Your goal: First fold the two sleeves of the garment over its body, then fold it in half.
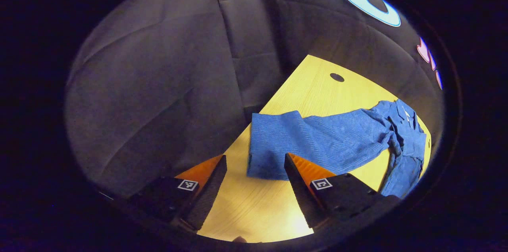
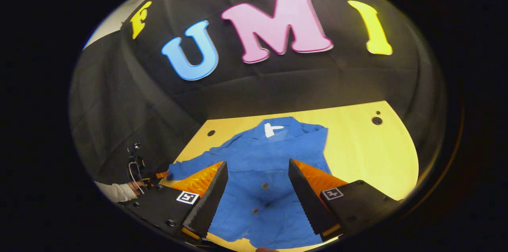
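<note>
Yellow wooden table [image 2: 357,152] under black cloth walls [image 1: 158,85], round holes [image 1: 337,77] near its far edge. The blue garment [image 2: 258,164] lies spread flat on it, one sleeve [image 1: 301,141] stretched toward the left gripper [image 1: 256,166], whose fingers gape, released. The right gripper [image 2: 258,172] hovers over the body, also spread wide, gripping nothing.

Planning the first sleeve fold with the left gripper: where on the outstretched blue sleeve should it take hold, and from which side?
Grip the sleeve at its cuff end, coming from the table edge beyond it. That end lies flat and free, right ahead of the left gripper and its spread fingers.
</note>
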`<move>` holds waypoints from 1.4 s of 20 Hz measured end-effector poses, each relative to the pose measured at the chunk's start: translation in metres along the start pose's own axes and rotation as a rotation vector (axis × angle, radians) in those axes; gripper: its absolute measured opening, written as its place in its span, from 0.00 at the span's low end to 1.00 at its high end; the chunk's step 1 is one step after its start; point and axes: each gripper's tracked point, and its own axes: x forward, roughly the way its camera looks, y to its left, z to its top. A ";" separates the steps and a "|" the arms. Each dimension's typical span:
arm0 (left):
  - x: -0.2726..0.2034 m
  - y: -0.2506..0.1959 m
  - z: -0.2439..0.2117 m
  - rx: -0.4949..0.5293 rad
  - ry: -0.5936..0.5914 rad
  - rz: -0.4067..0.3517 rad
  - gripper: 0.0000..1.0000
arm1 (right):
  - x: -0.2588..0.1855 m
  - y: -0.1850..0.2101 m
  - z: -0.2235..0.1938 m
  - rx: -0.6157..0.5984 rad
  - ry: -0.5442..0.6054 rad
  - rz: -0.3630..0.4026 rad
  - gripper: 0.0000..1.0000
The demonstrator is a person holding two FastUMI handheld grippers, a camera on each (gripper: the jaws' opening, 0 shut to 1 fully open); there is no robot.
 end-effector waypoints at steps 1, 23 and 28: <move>0.006 0.000 -0.015 -0.010 0.066 -0.008 0.86 | -0.004 -0.009 -0.001 0.028 0.002 -0.018 0.96; -0.021 -0.067 0.061 -0.019 -0.043 -0.230 0.00 | -0.033 -0.025 -0.012 0.100 0.036 0.008 0.97; -0.097 -0.180 0.113 0.029 -0.165 -0.425 0.00 | -0.036 -0.040 -0.007 0.138 0.028 0.035 0.97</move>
